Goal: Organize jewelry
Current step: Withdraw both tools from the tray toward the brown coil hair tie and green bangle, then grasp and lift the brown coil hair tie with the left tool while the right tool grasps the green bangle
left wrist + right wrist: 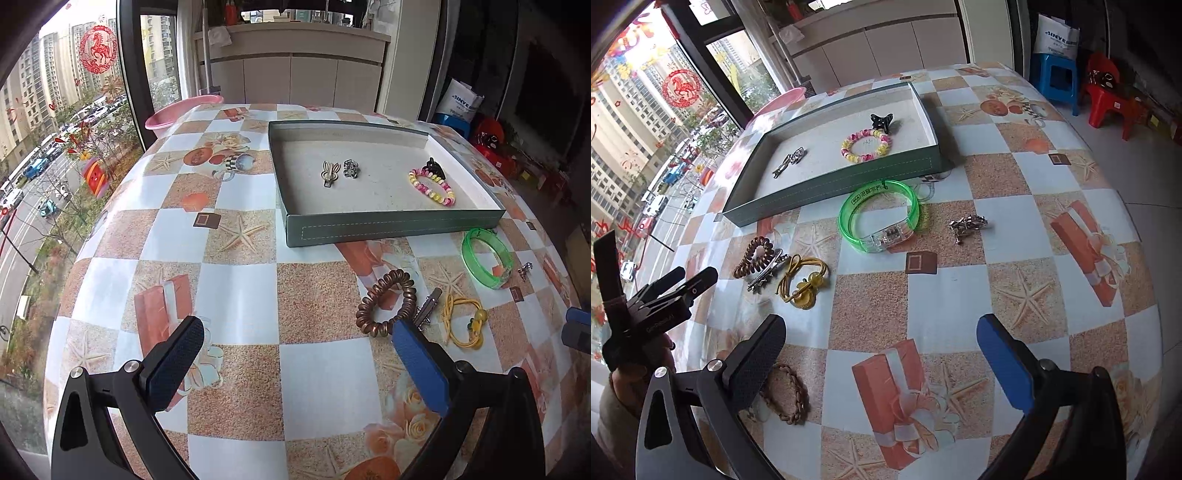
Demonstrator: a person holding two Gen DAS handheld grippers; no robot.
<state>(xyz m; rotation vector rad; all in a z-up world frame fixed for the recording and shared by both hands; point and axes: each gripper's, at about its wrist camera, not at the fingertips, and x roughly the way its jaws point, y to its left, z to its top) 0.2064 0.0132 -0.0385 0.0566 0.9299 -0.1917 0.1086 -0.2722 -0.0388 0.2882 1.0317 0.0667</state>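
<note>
A grey-green tray (391,227) (827,184) on the table holds a pink-yellow bead bracelet (432,186) (866,144), a black claw clip (433,166) (881,120), a rabbit-shaped clip (329,173) and a small silver clip (351,169). In front of it lie a green bangle (487,258) (879,218), a brown coil hair tie (388,306) (755,256), a metal hair clip (766,275), a yellow cord tie (465,323) (803,282), a small silver clip (967,225) and a braided brown bracelet (788,393). My left gripper (299,339) and right gripper (882,336) stand open, holding nothing.
The table wears a checkered seaside-print cloth (236,295). A pink basin (177,112) sits past its far left edge by the window. A blue stool (1054,79) and a red chair (1108,96) stand on the floor at right. A hand (624,384) holds the left gripper.
</note>
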